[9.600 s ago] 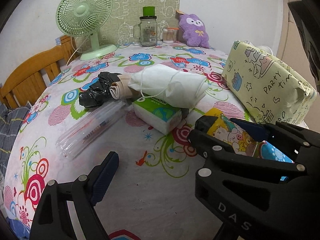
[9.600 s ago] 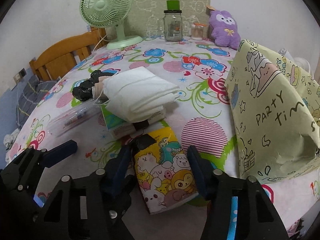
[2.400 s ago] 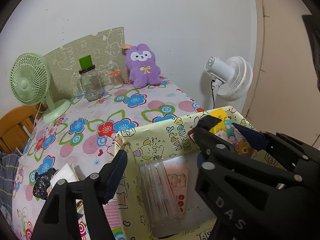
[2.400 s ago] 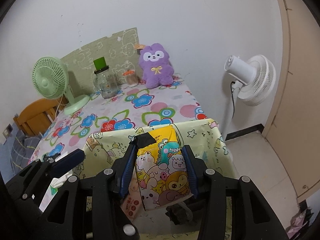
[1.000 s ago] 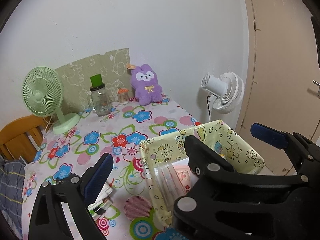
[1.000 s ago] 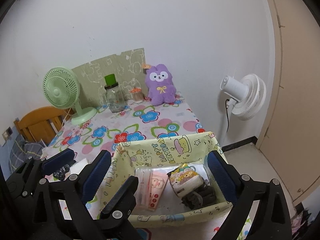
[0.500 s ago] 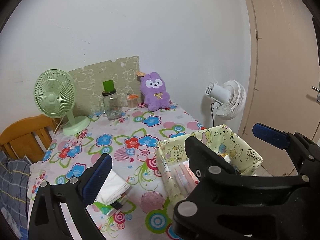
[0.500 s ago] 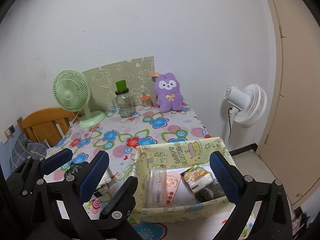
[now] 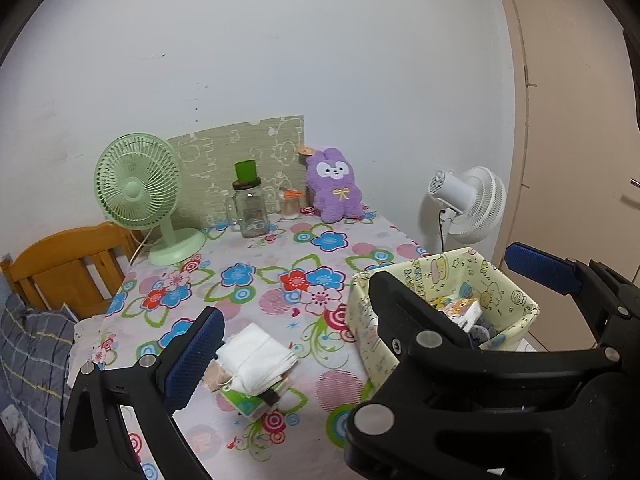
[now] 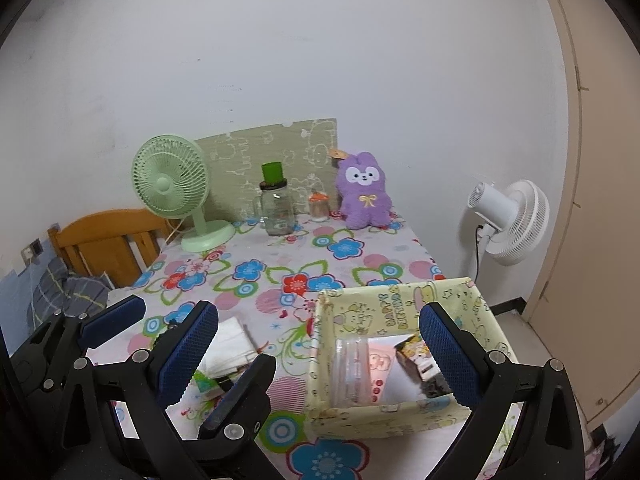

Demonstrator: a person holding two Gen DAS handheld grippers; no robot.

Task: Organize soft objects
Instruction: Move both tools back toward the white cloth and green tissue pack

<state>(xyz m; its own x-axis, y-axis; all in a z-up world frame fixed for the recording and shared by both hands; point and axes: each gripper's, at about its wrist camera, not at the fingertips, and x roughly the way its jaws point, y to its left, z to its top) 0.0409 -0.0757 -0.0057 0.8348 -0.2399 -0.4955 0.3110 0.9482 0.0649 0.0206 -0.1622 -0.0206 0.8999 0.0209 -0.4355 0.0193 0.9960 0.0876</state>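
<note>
Once dropped — packet [image 10: 416,354] in box [image 10: 394,426].

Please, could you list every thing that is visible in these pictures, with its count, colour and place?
table: 1, flowered cloth, centre
desk fan: 1, green, back left
glass jar: 1, clear, green top, back
small jar: 1, orange lid, back
plush rabbit: 1, purple, back
storage box: 1, pale yellow, front right, holds packets
white cloth stack: 1, white, front left
standing fan: 1, white, right of table
chair: 1, wooden, left
left gripper: 1, black, open
right gripper: 1, black, open
</note>
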